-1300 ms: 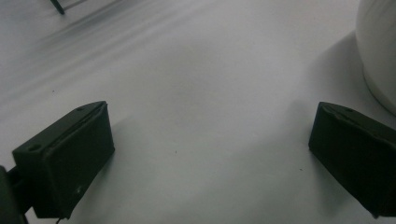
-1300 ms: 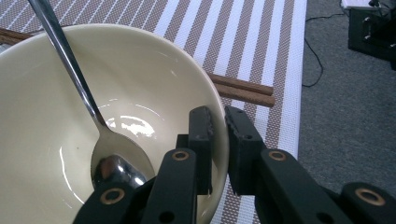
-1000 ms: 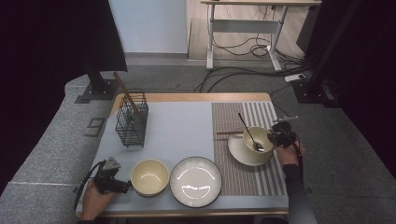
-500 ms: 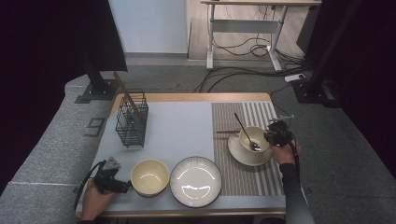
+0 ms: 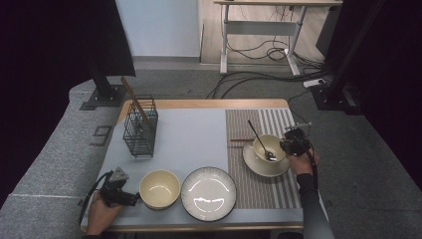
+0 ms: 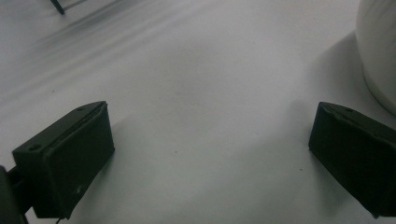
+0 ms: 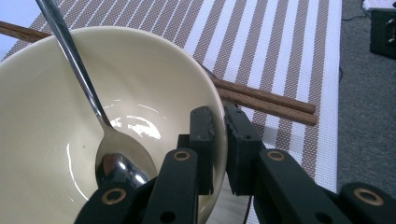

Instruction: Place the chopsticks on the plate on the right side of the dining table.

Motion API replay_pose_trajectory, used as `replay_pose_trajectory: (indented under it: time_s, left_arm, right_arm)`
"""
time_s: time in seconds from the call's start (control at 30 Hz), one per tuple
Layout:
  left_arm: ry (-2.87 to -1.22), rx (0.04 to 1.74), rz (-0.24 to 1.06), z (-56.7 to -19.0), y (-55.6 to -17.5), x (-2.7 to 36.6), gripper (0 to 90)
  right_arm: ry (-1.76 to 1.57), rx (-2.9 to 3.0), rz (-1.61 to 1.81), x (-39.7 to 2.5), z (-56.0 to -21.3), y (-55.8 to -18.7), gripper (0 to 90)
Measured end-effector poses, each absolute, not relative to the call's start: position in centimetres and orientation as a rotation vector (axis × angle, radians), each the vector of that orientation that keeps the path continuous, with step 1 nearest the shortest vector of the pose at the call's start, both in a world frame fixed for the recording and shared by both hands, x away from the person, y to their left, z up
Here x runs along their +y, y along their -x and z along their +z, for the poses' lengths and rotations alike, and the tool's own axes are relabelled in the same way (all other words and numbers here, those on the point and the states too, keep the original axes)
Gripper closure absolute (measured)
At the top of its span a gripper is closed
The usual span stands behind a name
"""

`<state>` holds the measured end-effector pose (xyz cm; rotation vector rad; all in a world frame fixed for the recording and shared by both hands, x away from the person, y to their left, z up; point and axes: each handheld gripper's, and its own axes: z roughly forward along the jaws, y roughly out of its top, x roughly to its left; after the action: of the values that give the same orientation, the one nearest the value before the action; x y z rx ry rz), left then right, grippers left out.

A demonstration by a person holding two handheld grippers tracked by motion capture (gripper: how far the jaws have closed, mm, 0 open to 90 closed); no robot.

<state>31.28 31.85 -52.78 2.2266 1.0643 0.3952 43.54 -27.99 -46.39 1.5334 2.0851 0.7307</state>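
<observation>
The right gripper [image 7: 218,140] was clamped on the near rim of the cream bowl [image 7: 93,107], one jaw inside, one outside. The bowl sat on its saucer [image 5: 266,167] on the striped placemat [image 5: 259,154], a metal spoon [image 7: 100,140] resting in it just left of the jaws. A tilt on lifting could probably tip the spoon out or let the thin rim slip. Wooden chopsticks [image 7: 266,100] lay just beyond the jaws. The right forearm reached forward, wrist level. The left gripper [image 5: 122,191], jaws wide apart, rested low on the table mat beside a second cream bowl [image 5: 159,188].
</observation>
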Motion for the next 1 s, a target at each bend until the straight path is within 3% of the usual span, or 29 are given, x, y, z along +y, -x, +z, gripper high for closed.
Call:
replay_pose_trajectory:
  time_s: [0.27, 0.5, 0.7, 0.87, 1.0]
  left_arm:
    - [-2.226, 1.064, 0.395, -52.8, -31.3, 31.9, 0.0]
    - [-2.226, 1.064, 0.396, -52.8, -31.3, 31.9, 0.0]
    - [-2.226, 1.065, 0.395, -52.8, -31.3, 31.9, 0.0]
    - [-2.226, 1.064, 0.395, -52.8, -31.3, 31.9, 0.0]
    - [-2.226, 1.064, 0.395, -52.8, -31.3, 31.9, 0.0]
  right_arm:
    - [-1.536, 2.097, 0.733, -27.8, -46.3, -43.7, 81.8]
    - [-1.541, 2.082, 0.783, -28.7, -45.3, -43.3, 60.8]
    - [-1.548, 2.029, 0.799, -30.1, -43.9, -42.9, 51.7]
    - [-1.546, 1.997, 0.756, -31.1, -43.8, -42.9, 53.7]
    - [-1.541, 1.989, 0.686, -31.6, -44.5, -43.2, 67.0]
